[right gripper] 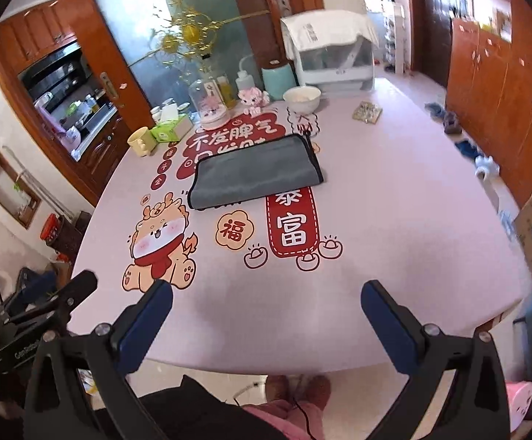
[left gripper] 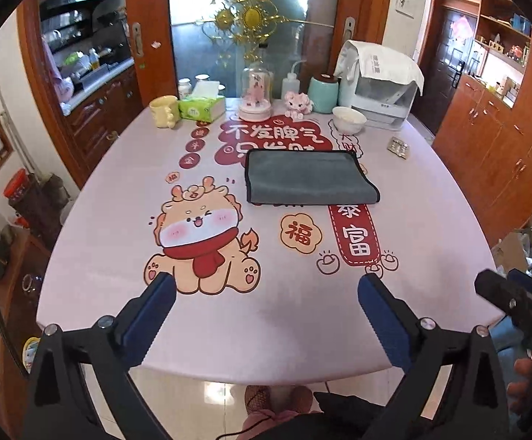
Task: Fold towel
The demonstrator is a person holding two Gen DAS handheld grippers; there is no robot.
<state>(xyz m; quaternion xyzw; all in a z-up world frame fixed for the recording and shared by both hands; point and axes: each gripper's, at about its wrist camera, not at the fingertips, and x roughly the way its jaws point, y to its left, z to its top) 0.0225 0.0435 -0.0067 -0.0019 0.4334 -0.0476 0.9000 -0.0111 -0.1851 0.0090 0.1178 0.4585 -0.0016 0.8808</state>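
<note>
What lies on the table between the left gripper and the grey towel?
Nothing solid: between the left gripper and the towel there is only the table's printed surface, seen in the left wrist view.

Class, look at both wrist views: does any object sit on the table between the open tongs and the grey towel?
Nothing visible does. Between the left tongs, the right tongs and the grey towel lies only the printed tablecloth; the white bowl stands behind the towel.

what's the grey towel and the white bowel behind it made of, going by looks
Grey towel: likely microfibre, matte and soft, dark stitched edging, limp folded layers. White bowl: probably glazed ceramic, smooth with a slight sheen; plastic can't be ruled out.
</note>
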